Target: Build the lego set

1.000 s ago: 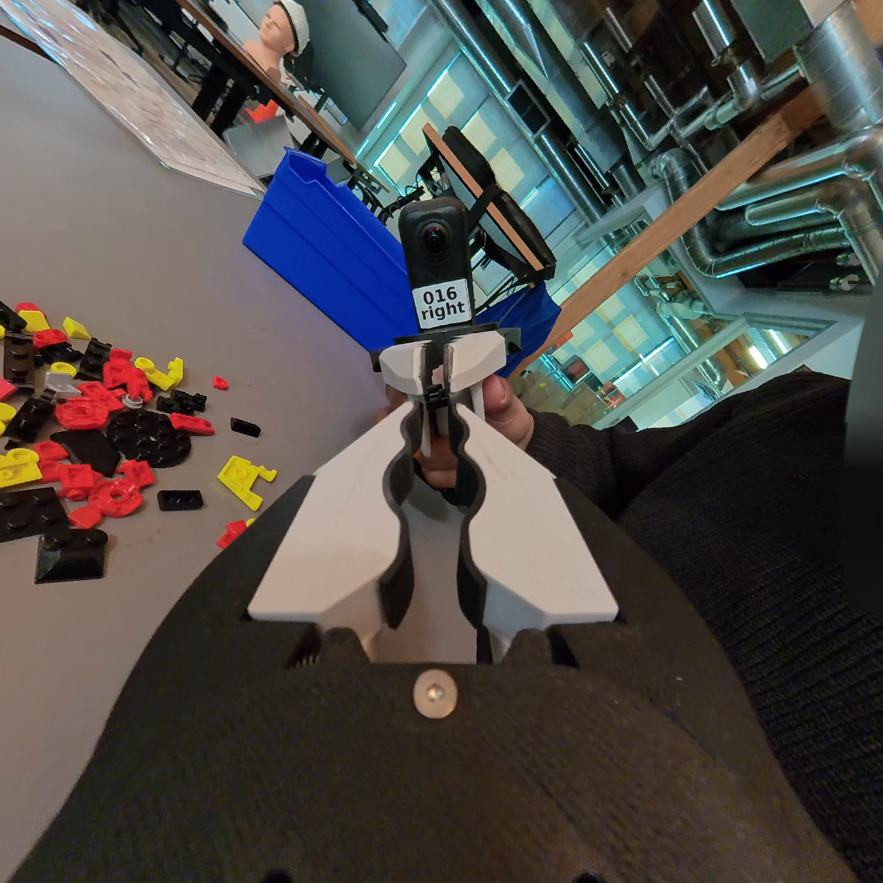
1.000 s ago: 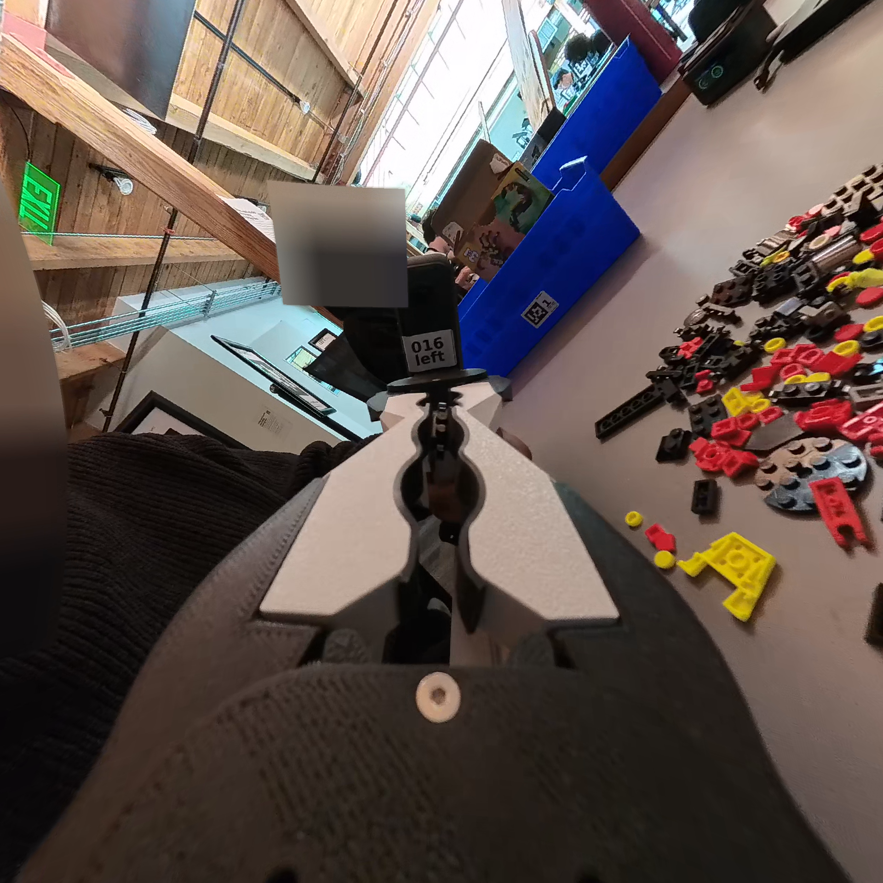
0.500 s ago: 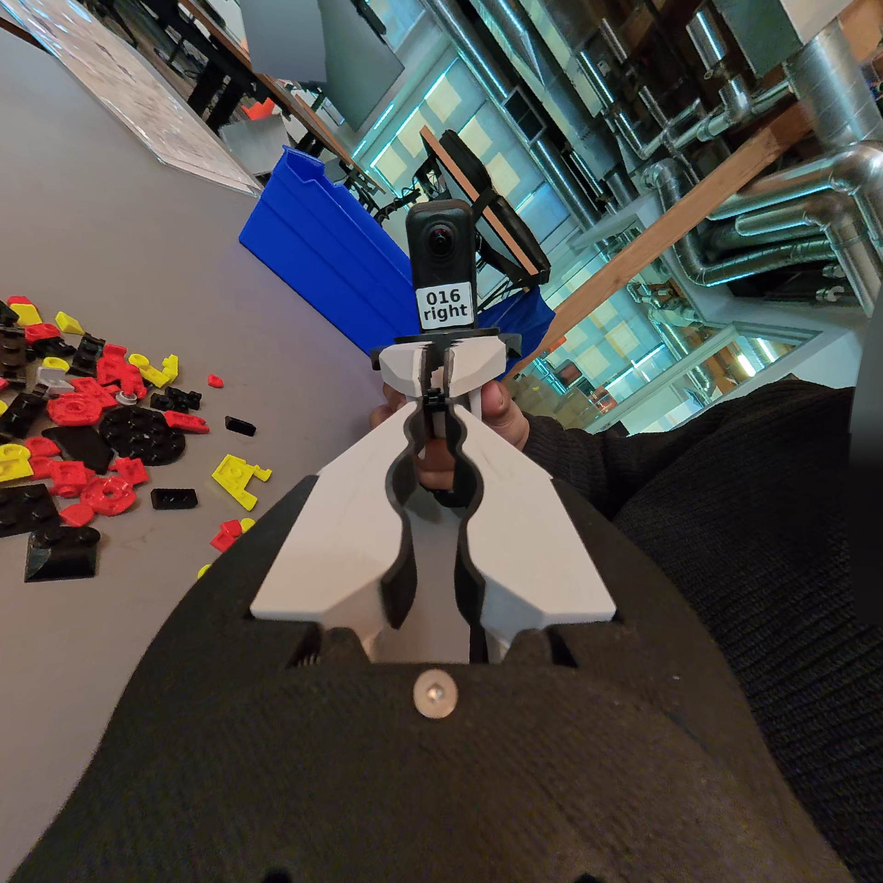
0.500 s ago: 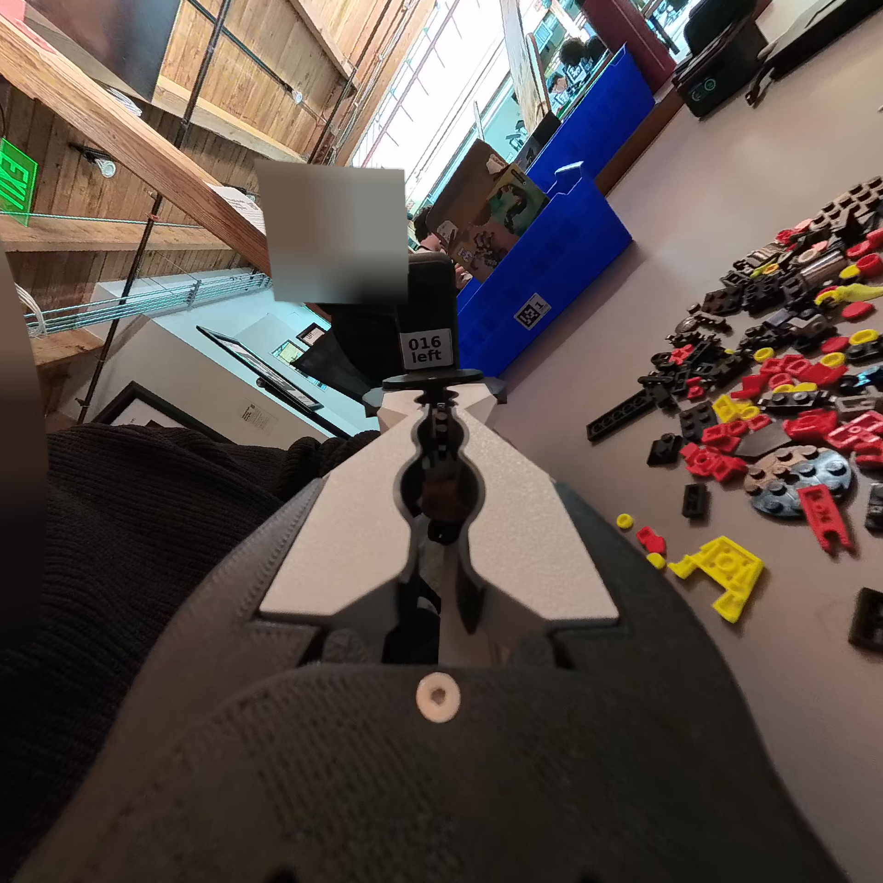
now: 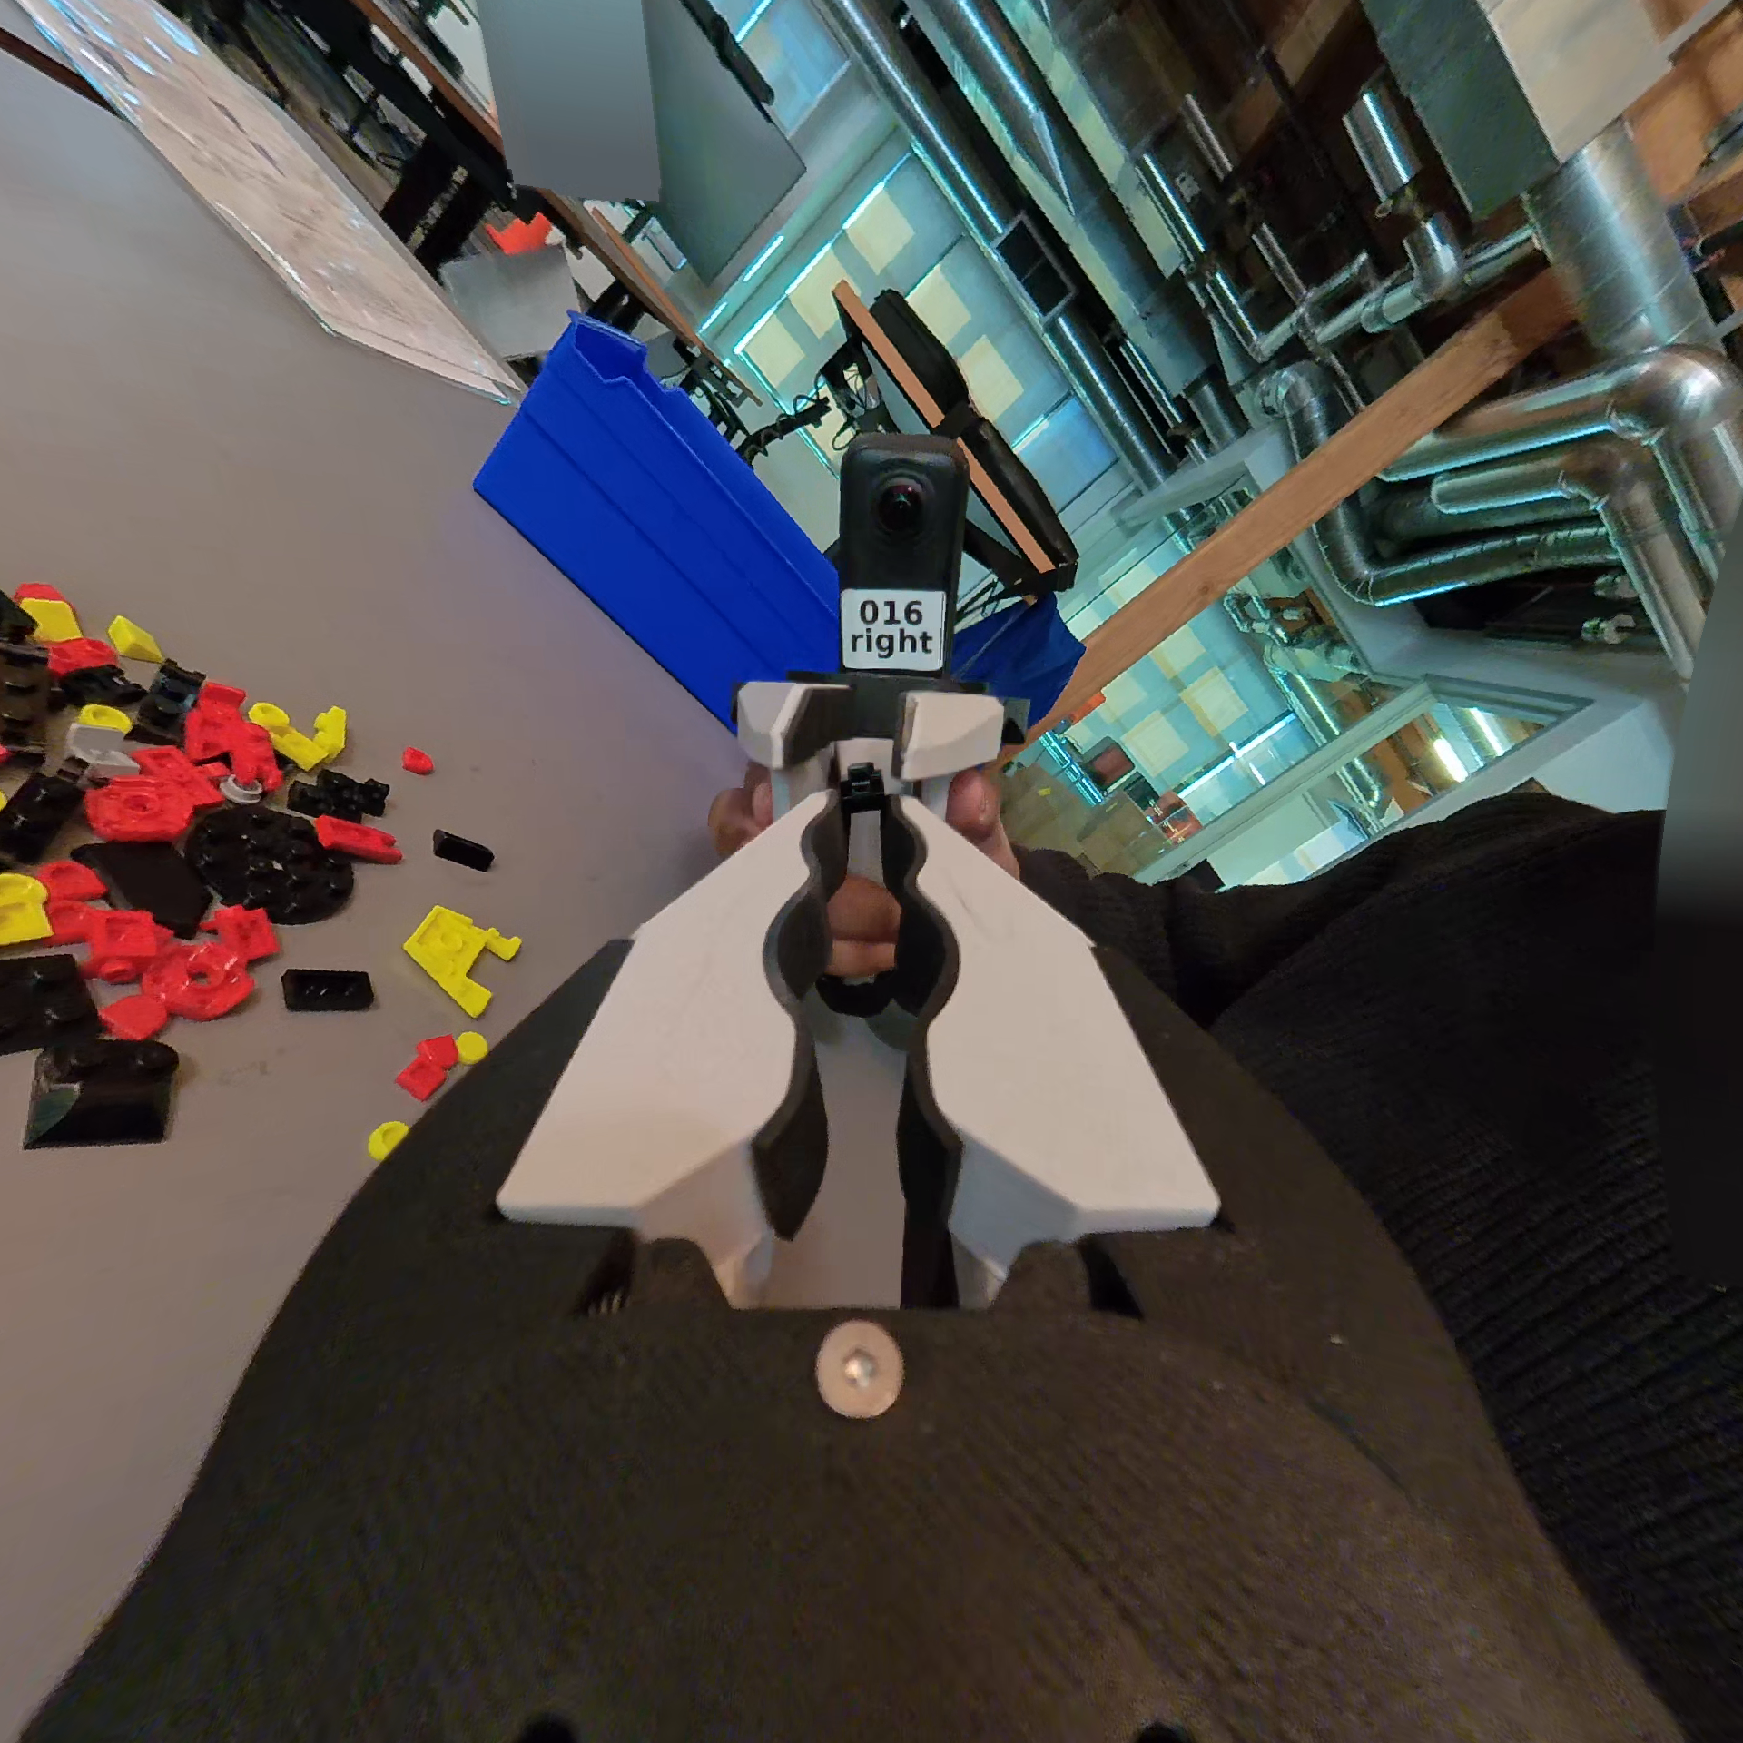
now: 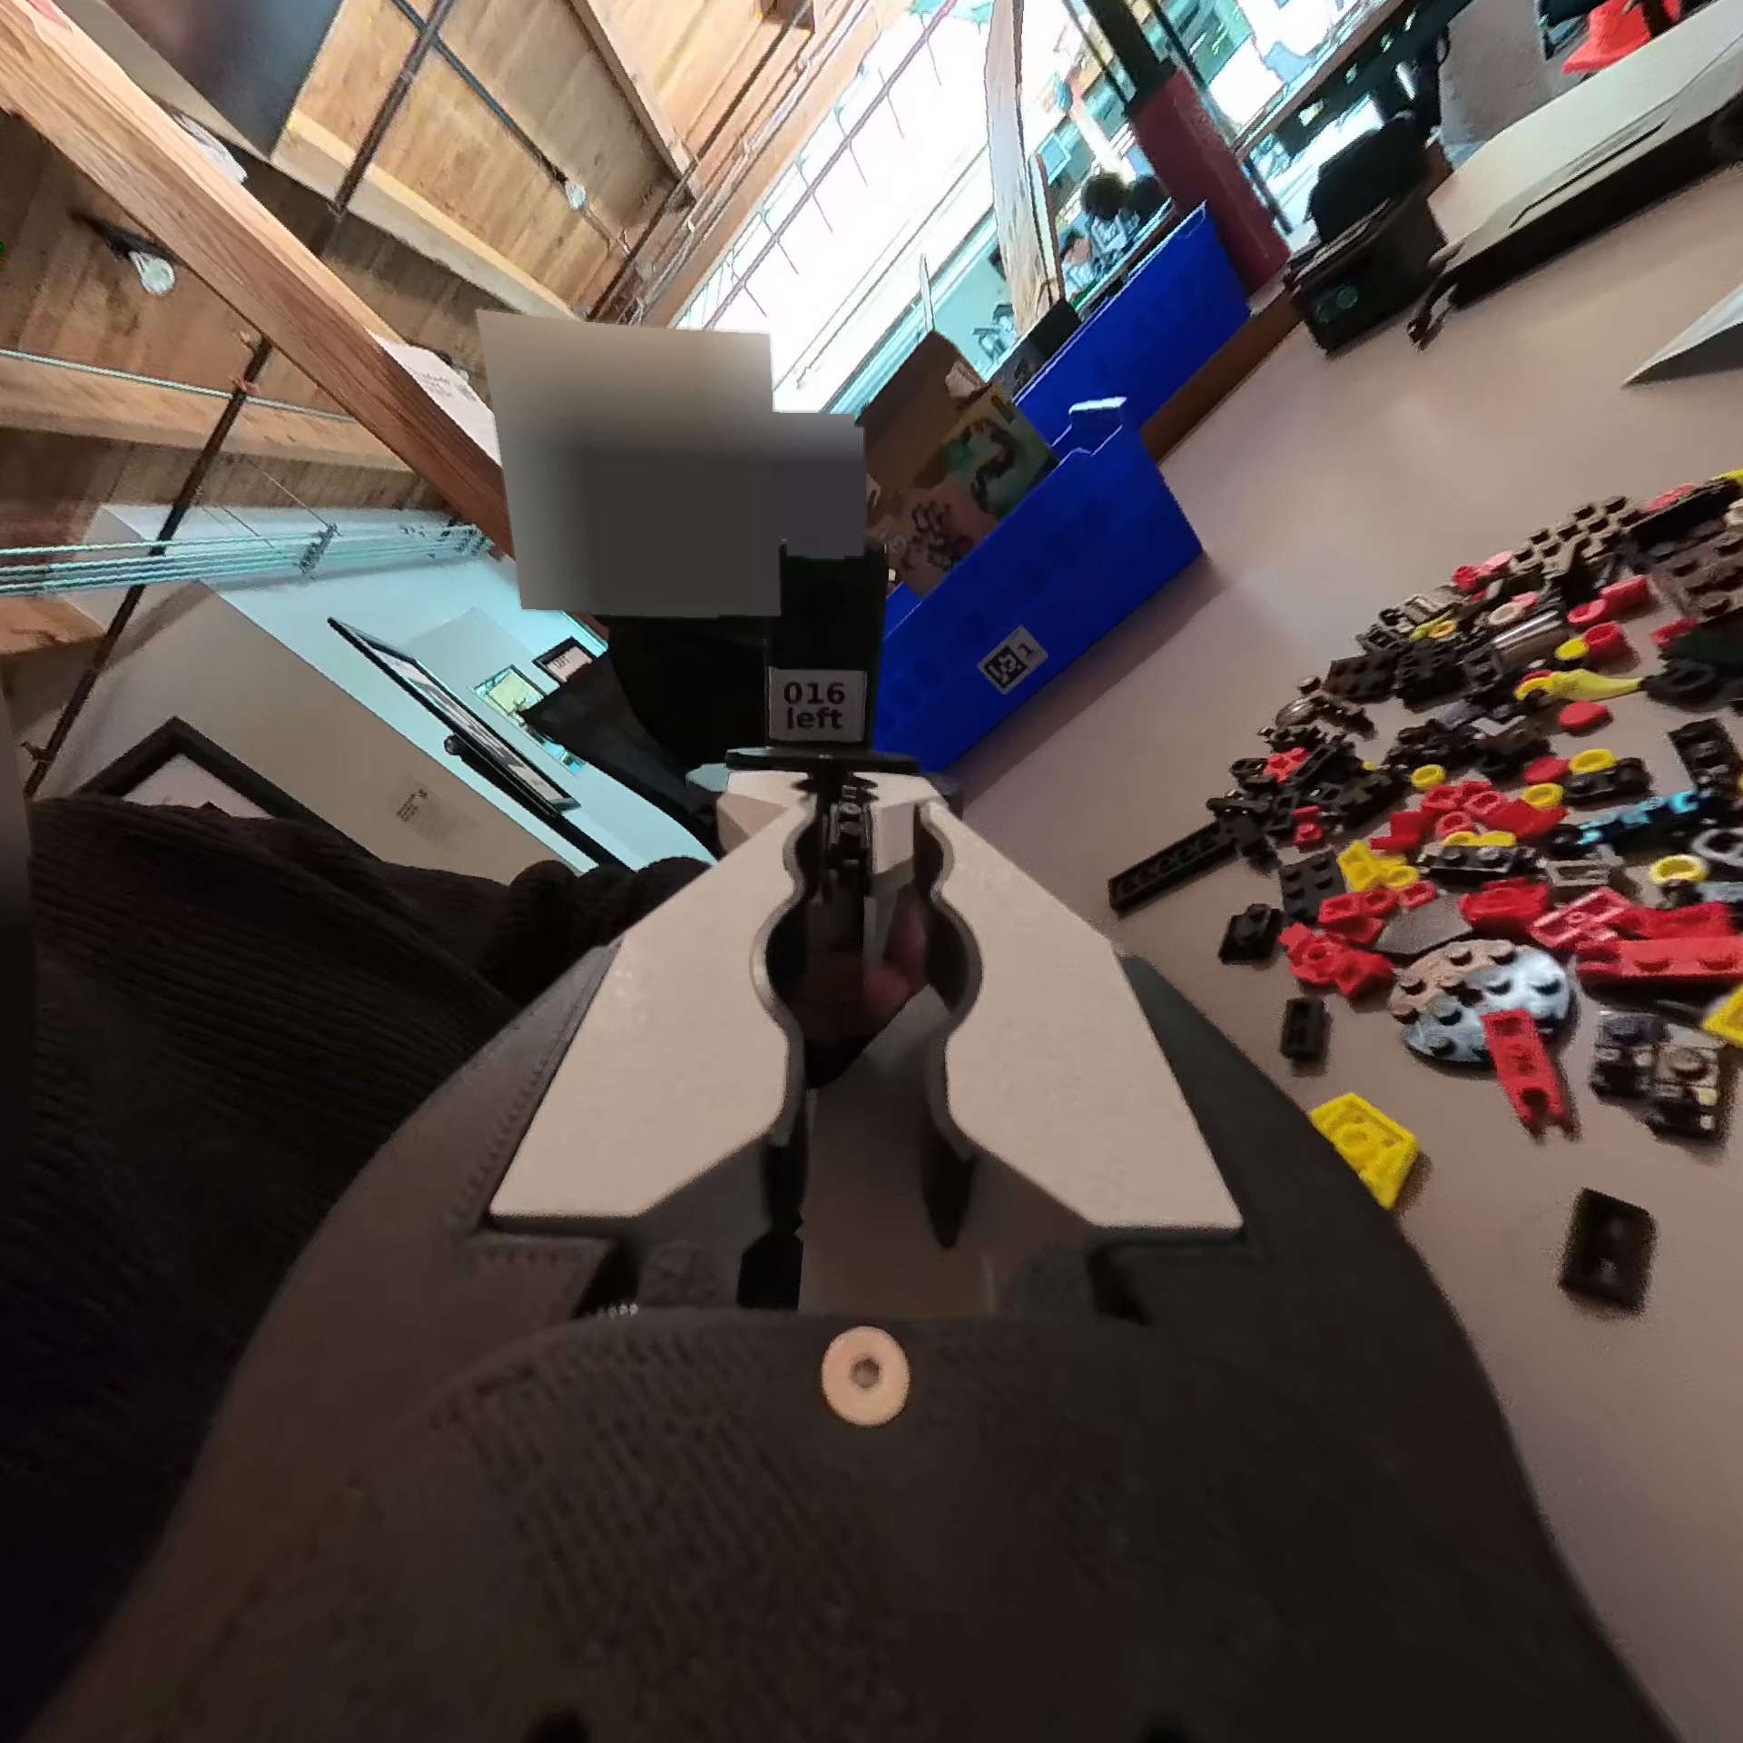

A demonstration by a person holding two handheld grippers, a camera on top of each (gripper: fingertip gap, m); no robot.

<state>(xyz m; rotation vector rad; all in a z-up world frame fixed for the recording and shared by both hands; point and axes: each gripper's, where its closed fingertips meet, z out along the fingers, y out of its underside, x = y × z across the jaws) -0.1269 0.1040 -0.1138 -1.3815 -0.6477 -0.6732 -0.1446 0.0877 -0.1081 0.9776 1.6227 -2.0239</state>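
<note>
My two grippers face each other tip to tip above the grey table (image 5: 311, 490). My left gripper (image 5: 860, 806) is shut on a small black lego piece (image 5: 858, 785), which also shows in the right wrist view (image 6: 847, 835). My right gripper (image 6: 866, 825) is open, its fingers standing on either side of that piece; in the left wrist view (image 5: 863, 750) its two white fingers are clearly apart. Loose red, black and yellow lego pieces (image 5: 170, 849) lie in a heap on the table, also in the right wrist view (image 6: 1509, 849).
A blue bin (image 5: 641, 528) stands on the table behind the grippers, also seen in the right wrist view (image 6: 1056, 585). A yellow wedge plate (image 5: 453, 953) and a black round plate (image 5: 269, 854) lie at the heap's near edge. A printed sheet (image 5: 264, 198) lies far back. Left and right tips are no more than a few centimetres apart.
My right gripper's fingers have opened; they were close together around the black piece before. The left gripper still holds the piece. Both views have shifted slightly.
</note>
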